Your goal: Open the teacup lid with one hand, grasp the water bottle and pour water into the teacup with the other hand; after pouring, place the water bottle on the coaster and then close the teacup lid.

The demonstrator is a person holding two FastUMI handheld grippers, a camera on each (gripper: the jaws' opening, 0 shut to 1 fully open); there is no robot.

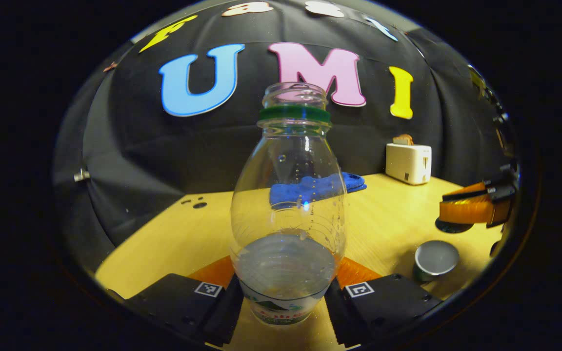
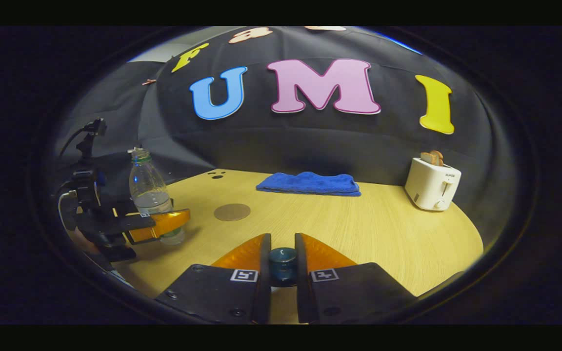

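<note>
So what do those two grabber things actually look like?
Each gripper has black blocky bodies ending in translucent orange wedge fingers, with small square black-and-white markers on top. The left gripper, seen from the side, carries black cables and a black mount above. The right gripper looks alike.

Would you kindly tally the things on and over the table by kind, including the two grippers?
Grippers: 2, left gripper and right gripper
Water bottle: 1
Teacup: 1
Teacup lid: 1
Coaster: 1
Blue cloth: 1
Toaster: 1
Total: 8

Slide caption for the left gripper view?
Left gripper grips uncapped water bottle upright; open teacup beside.
</note>
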